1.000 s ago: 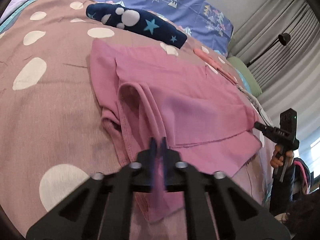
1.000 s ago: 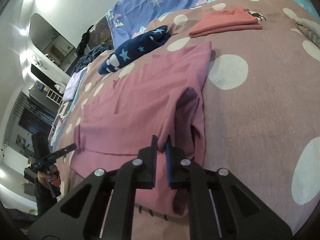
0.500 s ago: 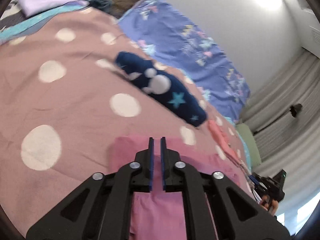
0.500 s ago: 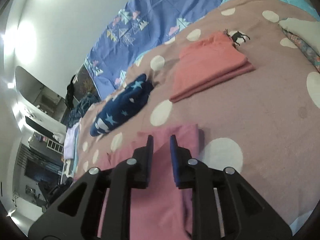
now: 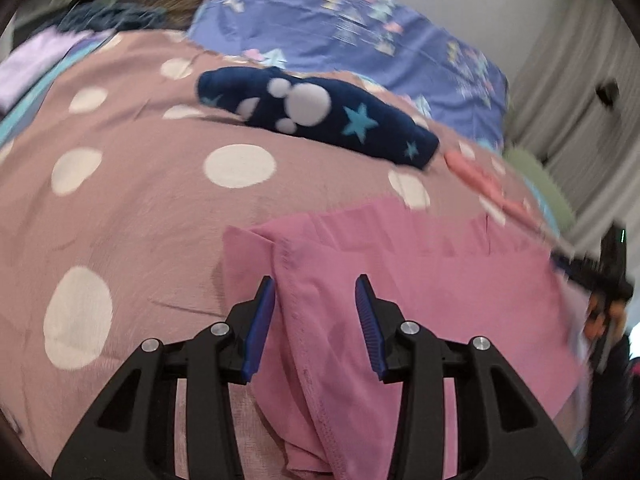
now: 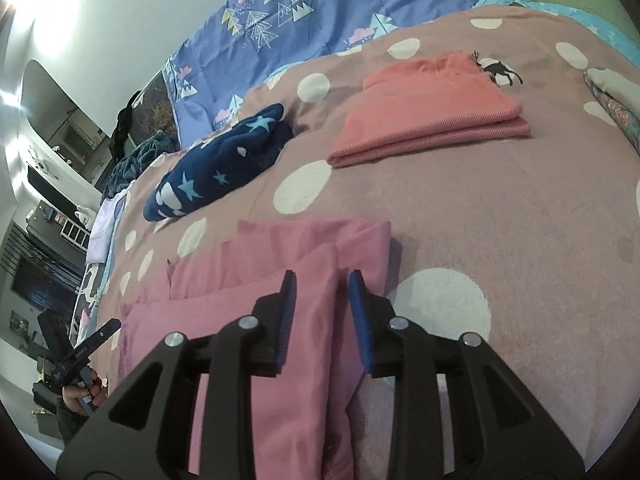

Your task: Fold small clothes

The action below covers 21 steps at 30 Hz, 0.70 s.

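- Pink garment (image 5: 420, 280) lies folded over on the spotted bedspread (image 5: 132, 208), near edge of the bed; the upper layer stops short of the far edge, so a strip of the lower layer shows beyond it.
- Left gripper (image 5: 315, 292): fingers wide apart, nothing held. Stitched hem of the garment runs between the blue pads (image 5: 260, 328); cannot tell whether the pads touch the cloth.
- Right gripper (image 6: 320, 284): fingers apart, nothing clamped. They straddle the garment's right-hand folded edge (image 6: 320, 320), just above or on it; contact not clear.
- Left wrist view is motion-blurred toward its right side; the other gripper shows there only as a dark smear.
- Navy star-print item (image 5: 320, 116) lies beyond the garment, well apart from it.
- Folded coral garment (image 6: 432, 108) lies farther back on the right, apart from the navy one.
- Blue patterned bedding (image 6: 320, 12) lies at the head of the bed.
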Available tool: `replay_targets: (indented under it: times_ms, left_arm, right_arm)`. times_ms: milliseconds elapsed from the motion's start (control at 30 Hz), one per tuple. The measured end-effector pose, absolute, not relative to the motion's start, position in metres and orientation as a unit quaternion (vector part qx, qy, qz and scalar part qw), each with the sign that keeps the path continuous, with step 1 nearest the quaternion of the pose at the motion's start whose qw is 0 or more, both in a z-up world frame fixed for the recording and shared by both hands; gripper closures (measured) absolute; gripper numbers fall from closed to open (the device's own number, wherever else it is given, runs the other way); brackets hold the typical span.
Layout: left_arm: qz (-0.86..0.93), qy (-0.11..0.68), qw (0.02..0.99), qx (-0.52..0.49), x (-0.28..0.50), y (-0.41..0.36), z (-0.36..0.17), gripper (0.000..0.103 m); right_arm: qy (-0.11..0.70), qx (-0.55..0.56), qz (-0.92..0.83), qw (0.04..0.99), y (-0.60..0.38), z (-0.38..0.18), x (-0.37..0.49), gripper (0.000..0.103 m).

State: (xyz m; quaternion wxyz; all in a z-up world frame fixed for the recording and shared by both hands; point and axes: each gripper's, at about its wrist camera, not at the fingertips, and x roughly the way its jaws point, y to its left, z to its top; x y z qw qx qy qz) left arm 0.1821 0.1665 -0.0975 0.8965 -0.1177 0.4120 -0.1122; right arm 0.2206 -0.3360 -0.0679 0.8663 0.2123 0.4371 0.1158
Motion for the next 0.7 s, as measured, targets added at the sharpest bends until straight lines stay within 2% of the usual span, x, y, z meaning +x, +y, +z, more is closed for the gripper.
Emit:
replay_targets:
  times_ms: [133, 233, 267, 300, 333, 367, 700]
  left_arm:
    - [-0.103, 0.423, 0.899, -0.042, 0.182, 0.153, -0.105, 0.061]
    - [-0.095, 0.425, 0.900, -0.037, 0.189, 0.152, -0.109, 0.061]
    - [-0.093, 0.423, 0.900, -0.041, 0.191, 0.154, -0.109, 0.061]
    - [-0.090, 0.421, 0.901, -0.047, 0.194, 0.154, -0.109, 0.063]
    - [-0.090, 0.419, 0.902, -0.054, 0.196, 0.155, -0.109, 0.069]
    - [-0.096, 0.416, 0.902, -0.066, 0.199, 0.157, -0.107, 0.100]
    - [-0.093, 0.319, 0.940, -0.077, 0.194, 0.163, -0.042, 0.101]
  right_arm:
    - [0.443, 0.197, 0.120, 0.866, -0.333, -0.075, 0.221, 0.074]
    - [0.445, 0.189, 0.124, 0.866, -0.329, -0.077, 0.224, 0.074]
    - [0.444, 0.187, 0.124, 0.867, -0.328, -0.077, 0.224, 0.084]
    - [0.443, 0.182, 0.122, 0.870, -0.326, -0.076, 0.225, 0.097]
    - [0.441, 0.176, 0.120, 0.872, -0.325, -0.075, 0.226, 0.099]
    - [0.437, 0.171, 0.119, 0.875, -0.324, -0.073, 0.225, 0.100]
    - [0.348, 0.197, 0.154, 0.904, -0.329, -0.023, 0.226, 0.100]
